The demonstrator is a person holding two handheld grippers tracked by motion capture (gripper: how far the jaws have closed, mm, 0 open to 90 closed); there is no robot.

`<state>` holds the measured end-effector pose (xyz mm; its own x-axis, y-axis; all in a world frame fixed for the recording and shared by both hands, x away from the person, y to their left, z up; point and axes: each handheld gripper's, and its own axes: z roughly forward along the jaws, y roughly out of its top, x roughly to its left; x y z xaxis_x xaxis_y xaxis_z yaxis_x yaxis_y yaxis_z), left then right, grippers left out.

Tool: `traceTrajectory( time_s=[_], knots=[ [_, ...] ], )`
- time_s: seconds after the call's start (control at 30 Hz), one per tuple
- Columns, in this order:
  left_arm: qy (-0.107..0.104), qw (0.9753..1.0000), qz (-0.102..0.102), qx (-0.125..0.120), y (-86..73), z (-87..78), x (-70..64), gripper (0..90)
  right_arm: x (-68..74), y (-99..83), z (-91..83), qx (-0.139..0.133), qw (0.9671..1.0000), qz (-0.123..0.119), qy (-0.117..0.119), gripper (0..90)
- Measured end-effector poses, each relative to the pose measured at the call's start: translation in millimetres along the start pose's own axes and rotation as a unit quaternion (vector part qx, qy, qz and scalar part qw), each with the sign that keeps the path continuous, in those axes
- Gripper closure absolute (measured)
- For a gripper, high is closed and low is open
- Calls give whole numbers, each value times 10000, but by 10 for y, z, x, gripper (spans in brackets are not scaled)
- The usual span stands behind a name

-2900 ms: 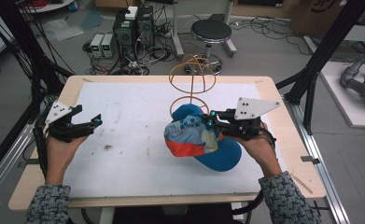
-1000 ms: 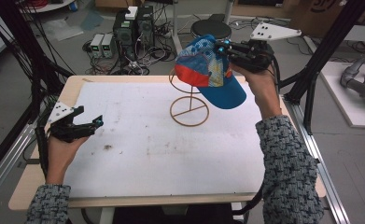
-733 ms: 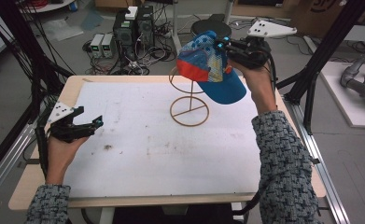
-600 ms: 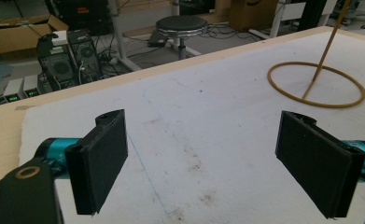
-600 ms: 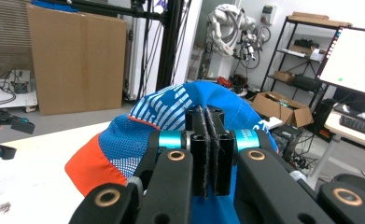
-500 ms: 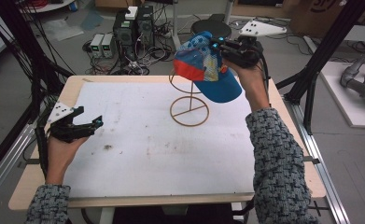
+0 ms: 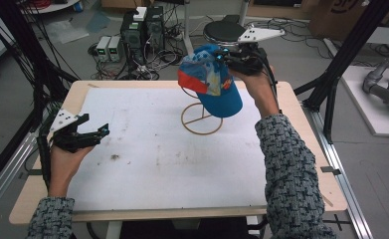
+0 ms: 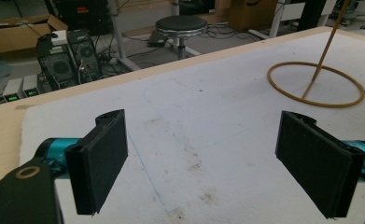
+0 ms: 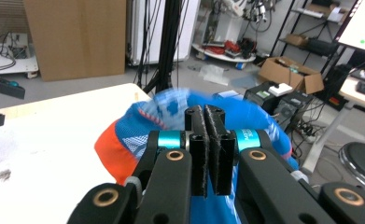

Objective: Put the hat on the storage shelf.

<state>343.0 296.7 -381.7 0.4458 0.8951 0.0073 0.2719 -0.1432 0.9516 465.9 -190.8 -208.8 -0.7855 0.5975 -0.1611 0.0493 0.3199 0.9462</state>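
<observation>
The cap [image 7: 209,82], blue with an orange and patterned front panel, hangs in the upper middle of the high view, raised above the table [image 7: 301,184] and over the wire stand [image 7: 202,118], whose ring base sits on the white mat [image 7: 167,154]. Whether the cap touches the stand's upper part cannot be told. The right gripper [image 7: 222,55] holds the cap at its top edge; in the right gripper view its jaws are pressed together on the blue fabric [image 9: 245,116], which spreads behind and below them. The right hand [image 7: 256,87] is raised at the upper centre-right, forearm in a dark patterned sleeve [image 7: 291,169] running up from the bottom edge.

The left gripper [image 7: 95,134] lies low at the left of the high view, just above the mat near the table's left edge, held by the left hand [image 7: 65,159]. In the left gripper view its jaws stand wide apart with nothing between them, the stand's ring [image 8: 316,85] at the upper right
</observation>
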Motion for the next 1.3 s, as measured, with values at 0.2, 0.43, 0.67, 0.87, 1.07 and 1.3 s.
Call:
traceTrajectory(
  time_s=[0.2,0.43,0.67,0.87,1.07,1.3],
  knots=[
    [-11,10000,-8,-10,-3,4,-8,172,11,-46,92,309,9995,-3,-3,900],
    [-13,10000,-5,-2,-5,3,1,171,21,-72,140,371,9993,16,69,893],
    [-3,10000,3,-4,-3,1,-1,172,10,-100,117,405,9991,90,98,824],
    [-7,10000,16,2,-2,2,-9,171,-35,-140,22,401,9991,161,21,760],
    [-1,10000,4,3,-4,11,-16,171,-107,-201,-125,498,9982,329,-38,648],
    [-9,10000,35,19,-1,15,-28,171,-206,-419,-347,751,9954,550,-207,505]
  ],
)
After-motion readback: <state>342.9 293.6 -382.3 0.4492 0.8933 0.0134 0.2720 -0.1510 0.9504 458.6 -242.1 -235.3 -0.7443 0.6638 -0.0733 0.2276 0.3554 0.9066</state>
